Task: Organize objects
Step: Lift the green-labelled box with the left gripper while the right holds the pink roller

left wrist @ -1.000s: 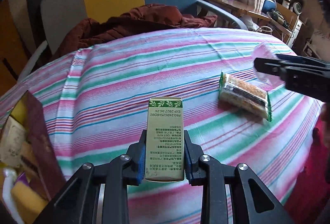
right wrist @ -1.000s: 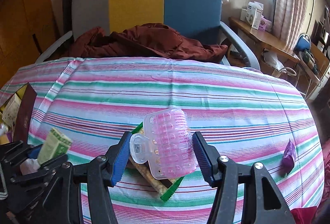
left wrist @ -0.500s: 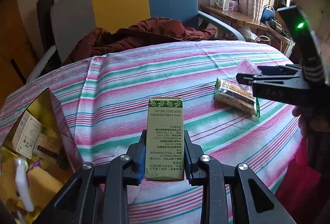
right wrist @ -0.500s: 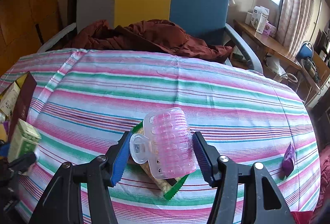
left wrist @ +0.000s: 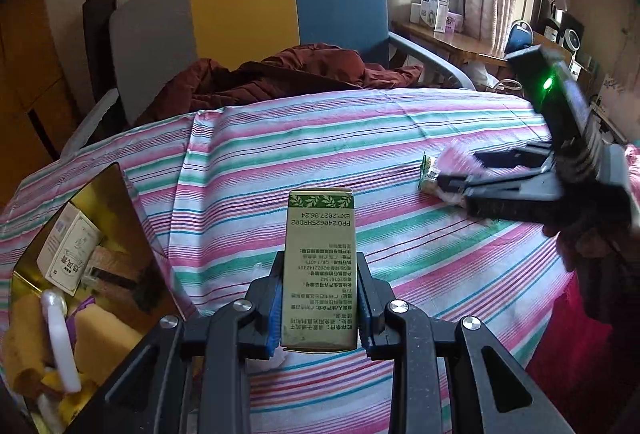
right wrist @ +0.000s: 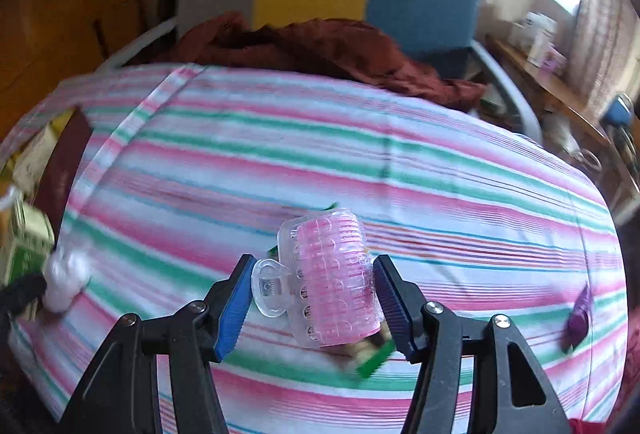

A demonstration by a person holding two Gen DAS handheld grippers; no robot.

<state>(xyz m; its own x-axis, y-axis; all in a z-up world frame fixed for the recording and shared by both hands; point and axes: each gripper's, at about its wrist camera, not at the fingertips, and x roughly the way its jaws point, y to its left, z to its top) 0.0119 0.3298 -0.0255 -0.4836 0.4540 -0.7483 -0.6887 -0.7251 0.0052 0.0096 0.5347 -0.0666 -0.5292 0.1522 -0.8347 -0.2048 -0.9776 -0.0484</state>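
My left gripper (left wrist: 319, 304) is shut on a tall green carton (left wrist: 320, 266) and holds it above the striped tablecloth (left wrist: 400, 138). A gold-lined box (left wrist: 120, 202) holding several items stands just to its left. My right gripper (right wrist: 314, 296) is shut on a clear pink hair roller clip (right wrist: 332, 278) and holds it over a green-edged snack bar (right wrist: 370, 360). In the left wrist view the right gripper (left wrist: 452, 180) shows at the right with the roller, over the snack bar (left wrist: 429, 174). The carton (right wrist: 24, 246) shows blurred at the right wrist view's left edge.
A grey, yellow and blue chair (left wrist: 280, 18) with a maroon jacket (left wrist: 288, 74) stands behind the table. A purple packet (right wrist: 580, 310) lies near the table's right edge. A shelf with boxes (left wrist: 436, 12) is at the back right.
The left gripper has moved left with the carton, so more of the gold-lined box shows. The right gripper has swung left with the roller and its view is blurred.
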